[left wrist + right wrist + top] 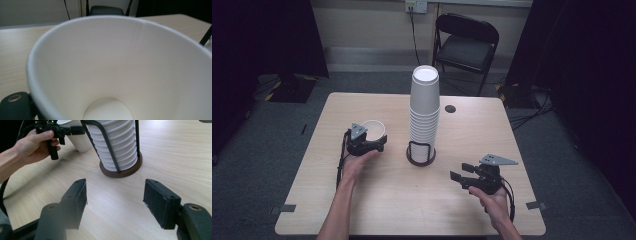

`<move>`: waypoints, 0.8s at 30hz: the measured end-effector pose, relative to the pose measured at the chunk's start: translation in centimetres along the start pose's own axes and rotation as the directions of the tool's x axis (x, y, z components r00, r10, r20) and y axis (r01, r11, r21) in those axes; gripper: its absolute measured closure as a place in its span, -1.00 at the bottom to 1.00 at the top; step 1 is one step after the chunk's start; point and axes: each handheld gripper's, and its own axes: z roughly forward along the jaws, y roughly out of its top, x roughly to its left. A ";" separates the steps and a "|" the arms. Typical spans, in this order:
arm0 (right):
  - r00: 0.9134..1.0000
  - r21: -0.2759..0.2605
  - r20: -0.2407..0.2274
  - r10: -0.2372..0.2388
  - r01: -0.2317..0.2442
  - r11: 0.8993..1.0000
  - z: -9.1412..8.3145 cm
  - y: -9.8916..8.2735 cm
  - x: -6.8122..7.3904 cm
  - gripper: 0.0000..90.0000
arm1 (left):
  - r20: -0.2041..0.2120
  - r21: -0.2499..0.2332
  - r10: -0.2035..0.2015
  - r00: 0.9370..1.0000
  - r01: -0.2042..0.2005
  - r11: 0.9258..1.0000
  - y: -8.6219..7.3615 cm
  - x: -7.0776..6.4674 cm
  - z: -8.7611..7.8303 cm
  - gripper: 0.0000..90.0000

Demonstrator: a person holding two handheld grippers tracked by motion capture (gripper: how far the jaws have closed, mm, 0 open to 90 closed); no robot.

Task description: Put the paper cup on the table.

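A white paper cup (373, 126) stands mouth up on the wooden table (377, 200), left of a tall stack of white cups (424, 110). That stack sits upside down in a dark wire holder (420, 155) with a round base. My left gripper (374, 141) is shut on the single cup's wall, low near the table. In the left gripper view the cup's inside (112, 67) is right in front, with one black jaw at bottom left. My right gripper (461, 171) rests open near the front right. Its pads (76, 197) are wide apart over bare wood, facing the holder (122, 172).
A black folding chair (467, 42) stands behind the table's far edge. A small dark round grommet (450, 108) sits in the tabletop right of the stack. Dark curtains hang on both sides. The person's left hand (32, 147) and a trailing cable lie left of the holder.
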 end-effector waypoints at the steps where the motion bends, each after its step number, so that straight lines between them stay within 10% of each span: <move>1: 1.000 0.000 0.000 0.000 0.000 1.000 0.0 0.0 0.0 -0.22 | 0.000 0.000 0.000 1.000 0.000 1.000 0.0 0.0 0.0 -0.75; 8: 1.000 0.001 0.003 0.003 -0.003 1.000 0.0 0.0 -0.2 -0.23 | -0.025 0.117 0.014 1.000 -0.011 0.993 -0.2 0.3 -0.4 -0.69; 19: 1.000 0.003 0.004 0.003 -0.003 1.000 0.0 0.0 -0.1 -0.23 | -0.060 0.157 -0.042 0.997 0.051 0.986 -2.0 0.5 -1.0 -0.65; 24: 1.000 0.002 0.006 0.004 -0.004 1.000 0.0 0.1 -0.1 -0.23 | -0.077 0.173 -0.008 0.997 0.021 0.985 -2.1 0.2 -1.6 -0.65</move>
